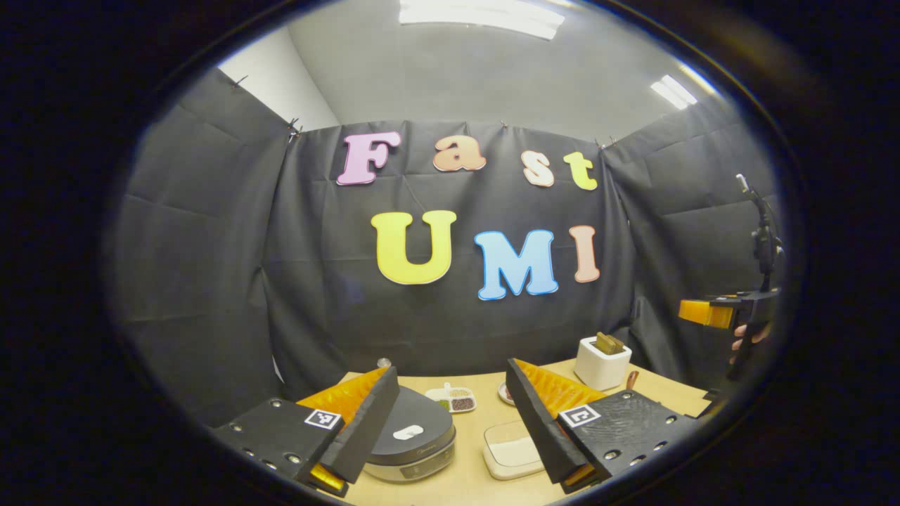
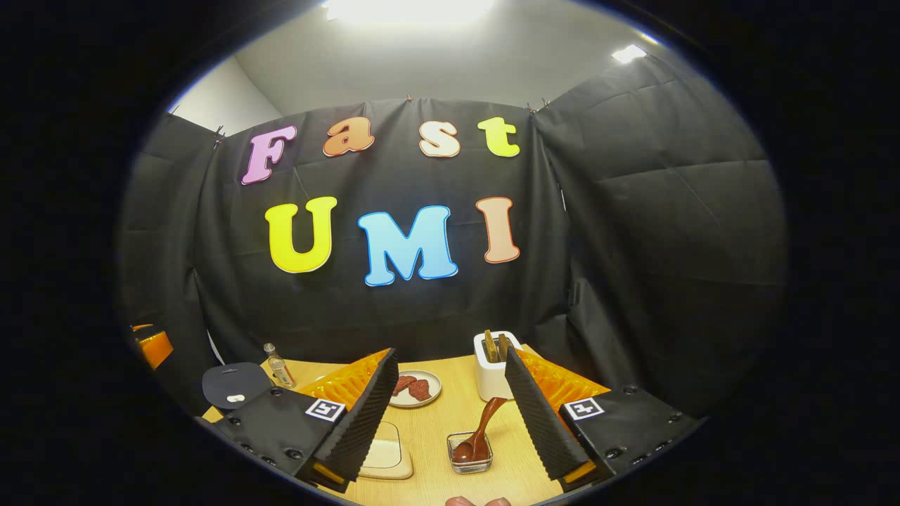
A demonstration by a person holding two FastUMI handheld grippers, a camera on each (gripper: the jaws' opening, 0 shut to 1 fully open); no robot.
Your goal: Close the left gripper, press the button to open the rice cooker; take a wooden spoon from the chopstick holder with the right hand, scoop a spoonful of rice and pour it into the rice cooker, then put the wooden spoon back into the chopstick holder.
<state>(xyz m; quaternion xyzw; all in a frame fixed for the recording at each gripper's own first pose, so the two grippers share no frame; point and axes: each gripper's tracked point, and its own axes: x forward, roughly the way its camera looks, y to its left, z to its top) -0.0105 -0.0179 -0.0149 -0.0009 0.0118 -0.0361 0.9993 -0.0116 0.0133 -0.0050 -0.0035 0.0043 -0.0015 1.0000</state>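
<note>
Left gripper view: the left gripper (image 1: 450, 422) hangs above the near edge of the bench (image 1: 471, 485), jaws spread wide and holding nothing.
Rice cooker: the rice cooker (image 1: 411, 439) sits on the bench just past the left finger, lid down, a pale button patch on top.
Rice dish: a shallow square dish of white rice (image 1: 512, 450) lies just right of the cooker, partly behind the right finger.
Back of bench: a small divided dish of beans (image 1: 453, 399) sits behind the cooker.
Chopstick holder: the white chopstick holder (image 1: 602, 362) stands at the far right of the bench, wooden handles poking out of the top.
Other gripper: far right and high, the right gripper (image 1: 731, 313) is up in the air with a hand (image 1: 747, 337) on its grip.
Right gripper view: the right gripper (image 2: 450, 414) also has its jaws spread, nothing between them.
Spoon: a brown wooden spoon (image 2: 480, 432) leans in a small clear dish (image 2: 470, 453) on the bench, between the fingers, untouched.
Also here: a plate of reddish pieces (image 2: 416, 388), a small bottle (image 2: 279, 367), and the holder (image 2: 492, 376) behind the spoon.
</note>
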